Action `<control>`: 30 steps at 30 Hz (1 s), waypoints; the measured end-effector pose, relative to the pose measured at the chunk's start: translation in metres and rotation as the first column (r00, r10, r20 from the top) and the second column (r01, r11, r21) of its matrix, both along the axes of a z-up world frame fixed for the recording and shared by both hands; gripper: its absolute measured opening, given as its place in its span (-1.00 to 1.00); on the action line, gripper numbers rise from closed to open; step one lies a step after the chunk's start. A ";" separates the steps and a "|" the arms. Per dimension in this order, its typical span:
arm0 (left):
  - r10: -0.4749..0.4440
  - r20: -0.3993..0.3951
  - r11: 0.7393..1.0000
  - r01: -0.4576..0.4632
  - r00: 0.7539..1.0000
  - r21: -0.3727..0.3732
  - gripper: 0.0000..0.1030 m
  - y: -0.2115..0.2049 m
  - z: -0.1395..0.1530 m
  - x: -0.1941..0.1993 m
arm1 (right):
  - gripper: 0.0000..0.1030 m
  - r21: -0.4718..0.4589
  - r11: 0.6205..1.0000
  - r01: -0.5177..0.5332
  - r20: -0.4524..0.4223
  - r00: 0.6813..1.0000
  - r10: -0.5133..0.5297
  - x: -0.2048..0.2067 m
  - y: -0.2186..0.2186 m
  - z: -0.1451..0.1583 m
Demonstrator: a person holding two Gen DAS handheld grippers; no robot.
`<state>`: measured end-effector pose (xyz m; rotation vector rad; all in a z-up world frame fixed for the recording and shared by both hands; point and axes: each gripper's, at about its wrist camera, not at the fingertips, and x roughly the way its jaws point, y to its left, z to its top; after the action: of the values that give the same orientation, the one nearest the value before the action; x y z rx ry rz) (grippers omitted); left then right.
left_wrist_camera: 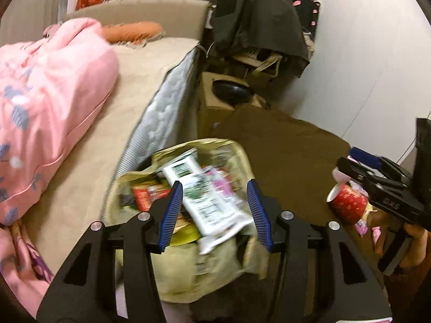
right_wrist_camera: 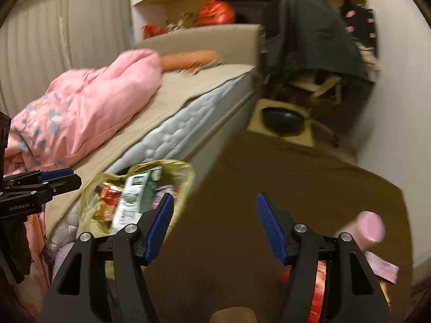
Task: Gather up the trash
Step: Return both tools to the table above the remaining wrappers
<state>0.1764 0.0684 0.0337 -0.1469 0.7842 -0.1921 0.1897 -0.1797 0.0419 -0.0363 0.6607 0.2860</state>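
Observation:
A yellowish trash bag (left_wrist_camera: 186, 269) stands open beside the bed, stuffed with wrappers. On top lies a blurred white-and-green carton (left_wrist_camera: 207, 202). My left gripper (left_wrist_camera: 215, 210) hovers over the bag's mouth, open; the carton shows between its blue pads, and they do not press on it. My right gripper (right_wrist_camera: 215, 226) is open over a brown surface (right_wrist_camera: 242, 177) with nothing between its fingers. In the left wrist view the right gripper (left_wrist_camera: 347, 161) sits just above a red cup (left_wrist_camera: 347, 204). A pink bottle (right_wrist_camera: 371, 230) lies to its right. The bag (right_wrist_camera: 140, 196) is to its left.
The bed (left_wrist_camera: 129, 86) with a pink quilt (left_wrist_camera: 51, 102) runs along the left. A cardboard box (left_wrist_camera: 215, 107) holding a black object, then a chair draped in dark clothes (left_wrist_camera: 258, 13), stand behind the brown surface. A white wall (left_wrist_camera: 371, 53) closes the right. A hand (left_wrist_camera: 404, 242) holds the right gripper.

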 end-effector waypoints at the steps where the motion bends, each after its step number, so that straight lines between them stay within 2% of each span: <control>1: -0.015 0.009 1.000 0.015 1.000 -0.001 -0.09 -0.013 0.002 0.000 | 0.31 -0.002 1.000 0.012 0.015 1.000 -0.012 -0.006 -0.012 0.003; 5: -0.078 0.013 0.997 0.078 0.997 -0.005 -0.08 -0.061 0.001 0.000 | 0.31 -0.032 0.998 0.061 0.037 0.998 -0.060 -0.031 -0.060 0.009; 8: -0.143 -0.004 0.990 0.143 0.990 -0.008 -0.07 -0.101 -0.002 0.001 | 0.31 -0.080 0.991 0.104 -0.019 0.994 -0.106 -0.042 -0.098 0.005; 12: -0.233 -0.029 0.972 0.233 0.972 0.017 -0.07 -0.155 -0.008 -0.002 | 0.32 -0.109 0.976 0.190 -0.002 0.982 -0.191 -0.064 -0.149 -0.003; 18: -0.341 -0.021 0.939 0.342 0.940 0.036 -0.07 -0.221 -0.010 -0.014 | 0.32 -0.121 0.946 0.302 0.009 0.953 -0.303 -0.097 -0.212 -0.018; 23: -0.407 -0.047 0.913 0.408 0.912 0.014 -0.07 -0.262 -0.022 -0.018 | 0.32 -0.148 0.919 0.364 0.008 0.930 -0.367 -0.120 -0.247 -0.030; 26: -0.449 -0.052 0.893 0.450 0.892 0.013 -0.07 -0.284 -0.030 -0.023 | 0.32 -0.133 0.918 0.373 -0.018 0.926 -0.378 -0.131 -0.264 -0.042; 30: -0.447 -0.044 0.893 0.449 0.893 0.042 -0.07 -0.299 -0.036 -0.026 | 0.32 -0.071 0.934 0.351 -0.063 0.932 -0.356 -0.137 -0.272 -0.058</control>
<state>0.1503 -0.2302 -0.0025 0.0838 0.8479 -0.6096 0.0529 -0.4521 -0.0161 0.0376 0.7369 -0.0813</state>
